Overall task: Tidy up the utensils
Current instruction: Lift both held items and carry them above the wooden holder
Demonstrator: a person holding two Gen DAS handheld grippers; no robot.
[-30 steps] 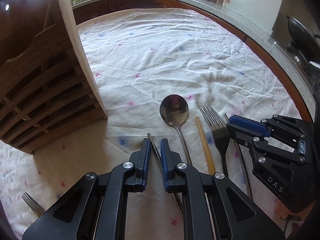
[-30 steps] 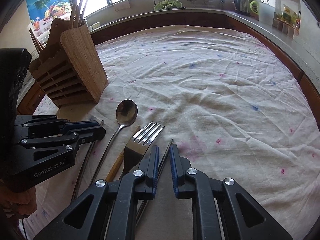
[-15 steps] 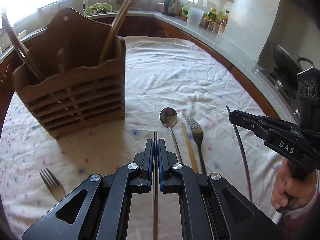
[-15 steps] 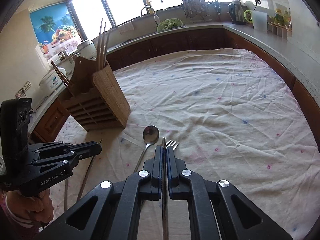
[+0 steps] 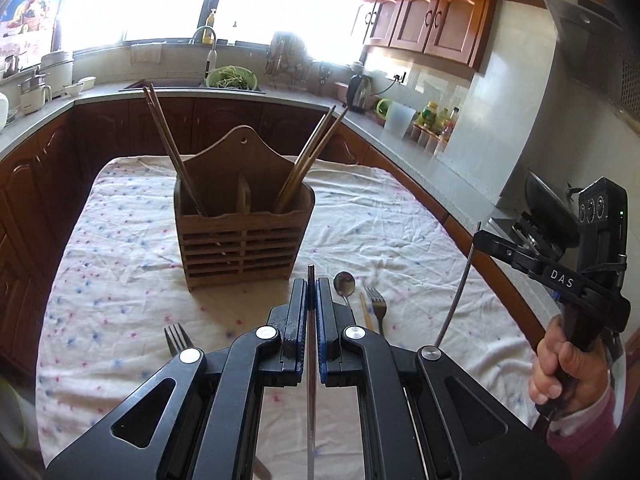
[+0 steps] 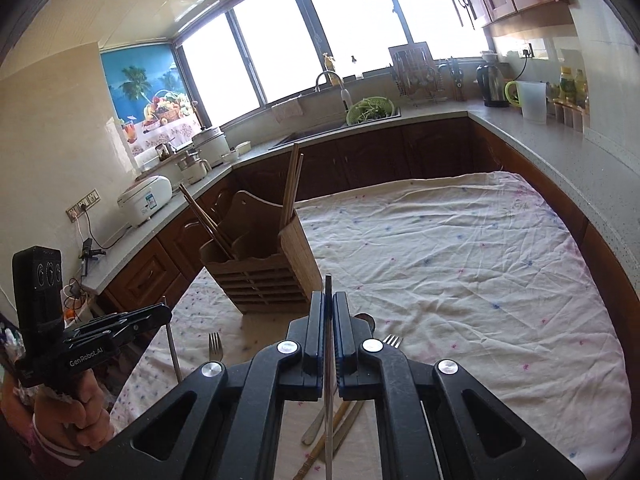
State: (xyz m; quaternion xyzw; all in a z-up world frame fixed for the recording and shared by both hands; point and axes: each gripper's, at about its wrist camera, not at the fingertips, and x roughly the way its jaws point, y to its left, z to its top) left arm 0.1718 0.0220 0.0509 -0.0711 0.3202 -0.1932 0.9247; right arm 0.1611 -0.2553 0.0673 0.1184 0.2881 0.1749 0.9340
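While "DAS" and "GenRobot.AI" mark them, both grippers' jaws clamp metal chopsticks (image 5: 311, 360).

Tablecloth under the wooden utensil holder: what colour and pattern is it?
The tablecloth is white, wrinkled, dotted with small pink and blue flecks; the right wrist view shows it best.

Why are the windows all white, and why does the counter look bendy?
Left wrist view: sunlight overexposes the windows, blowing them out to white glare. Right wrist view: the windows glare too, and the fisheye lens curves the straight counter.
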